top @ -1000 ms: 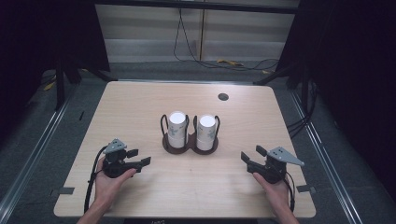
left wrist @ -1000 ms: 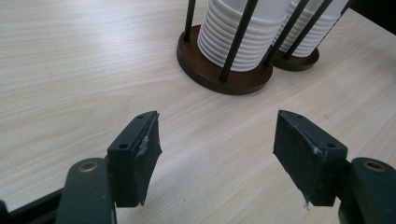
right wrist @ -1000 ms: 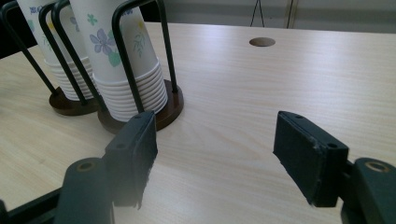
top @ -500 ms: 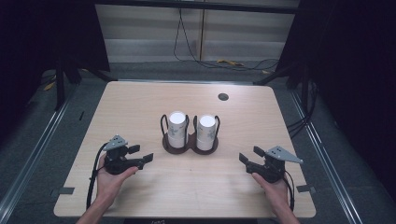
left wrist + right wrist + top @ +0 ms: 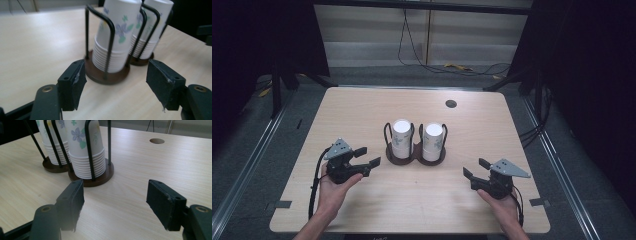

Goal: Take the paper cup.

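Note:
Two stacks of white paper cups with flower prints stand upside down in a dark wire holder [image 5: 415, 155] at mid table. The left stack [image 5: 402, 138] [image 5: 117, 37] and the right stack [image 5: 432, 140] [image 5: 86, 150] each sit on a round brown base. My left gripper [image 5: 366, 156] [image 5: 116, 82] is open, a short way left of the holder, aimed at it with nothing between its jaws. My right gripper [image 5: 475, 169] [image 5: 115, 202] is open too, front right of the holder, also holding nothing.
The light wood table [image 5: 362, 110] has a round cable hole [image 5: 451, 104] at the back right. Cables [image 5: 432, 65] lie on the floor behind it. Dark floor and metal rails run along both sides.
My left gripper has drifted slightly right and forward toward the cup holder. My right gripper has barely moved.

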Demonstrator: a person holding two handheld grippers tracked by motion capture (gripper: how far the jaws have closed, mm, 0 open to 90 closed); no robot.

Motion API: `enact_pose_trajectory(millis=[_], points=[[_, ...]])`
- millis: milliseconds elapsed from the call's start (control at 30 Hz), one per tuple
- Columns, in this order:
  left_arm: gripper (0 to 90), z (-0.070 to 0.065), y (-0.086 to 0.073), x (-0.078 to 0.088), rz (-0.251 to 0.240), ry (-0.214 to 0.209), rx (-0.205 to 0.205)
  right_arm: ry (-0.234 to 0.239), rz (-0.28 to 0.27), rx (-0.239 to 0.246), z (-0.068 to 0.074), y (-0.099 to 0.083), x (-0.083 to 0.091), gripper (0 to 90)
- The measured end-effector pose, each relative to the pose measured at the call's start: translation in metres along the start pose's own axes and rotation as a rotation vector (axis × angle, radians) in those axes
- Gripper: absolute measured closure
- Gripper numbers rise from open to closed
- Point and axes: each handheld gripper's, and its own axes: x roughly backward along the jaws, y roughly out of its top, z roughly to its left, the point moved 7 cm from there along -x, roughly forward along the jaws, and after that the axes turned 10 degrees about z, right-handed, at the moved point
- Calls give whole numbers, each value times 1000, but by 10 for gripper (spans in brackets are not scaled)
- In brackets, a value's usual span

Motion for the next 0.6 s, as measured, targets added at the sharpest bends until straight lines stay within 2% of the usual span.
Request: enact_pose_trajectory(millis=[33, 100, 133, 200, 233, 300, 333, 367, 433, 467, 500, 533, 600], points=[[330, 2, 4, 3, -4, 21, 16, 0, 0, 0, 0, 0, 0, 304], [341, 1, 7, 5, -2, 4, 22, 3, 5, 15, 3, 0, -1, 304], [362, 2, 12, 6, -6, 14, 8, 14, 9, 25, 5, -1, -2, 303], [360, 2, 15, 6, -6, 22, 7, 21, 12, 26, 6, -1, -4, 304], [360, 2, 17, 6, -11, 12, 16, 21, 12, 26, 6, -1, -4, 304], [365, 1, 27, 4, 1, -17, -10, 27, 12, 26, 6, 0, -6, 303], [364, 1, 27, 4, 1, -17, -10, 27, 13, 25, 6, 0, -6, 304], [356, -2, 34, 4, -9, -34, -20, 24, 15, 26, 6, 0, -6, 304], [349, -2, 36, 5, -4, -34, -32, 25, 14, 26, 6, 0, -6, 303], [349, -6, 43, 4, -25, -32, -41, 27, 11, 26, 6, 0, -6, 304], [351, -6, 43, 4, -25, -32, -41, 29, 13, 27, 6, 0, -6, 303], [363, -9, 48, 3, -25, -22, -71, 29, 13, 29, 7, 0, -6, 303], [367, -10, 50, 2, -24, -28, -75, 26, 11, 30, 7, 0, -6, 304]])
